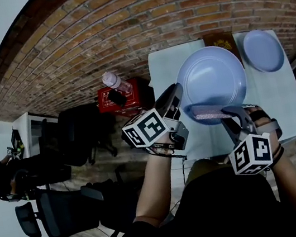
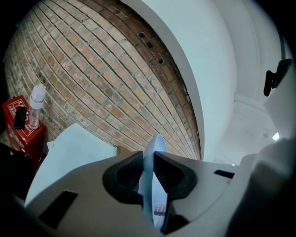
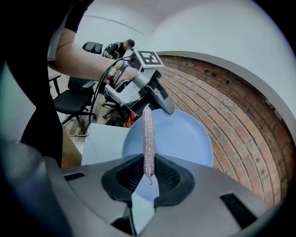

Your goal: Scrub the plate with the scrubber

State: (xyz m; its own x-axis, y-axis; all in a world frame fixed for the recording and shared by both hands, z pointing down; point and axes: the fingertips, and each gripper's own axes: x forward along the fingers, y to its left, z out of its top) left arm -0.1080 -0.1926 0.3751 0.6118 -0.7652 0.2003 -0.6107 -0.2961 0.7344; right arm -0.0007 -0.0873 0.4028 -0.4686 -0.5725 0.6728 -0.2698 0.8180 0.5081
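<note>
left gripper [image 1: 176, 94] clamped on plate [image 1: 214, 75] rim, plate held tilted over table [image 1: 160, 64] middle. right gripper [image 1: 232, 118] pinching scrubber [image 1: 209, 114], scrubber at plate's near rim. second plate [image 1: 263, 50] near table's right edge.

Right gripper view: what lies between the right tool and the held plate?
The scrubber, a thin glittery strip pinched in the right tool, stands edge-on before the plate; the right gripper view shows it.
</note>
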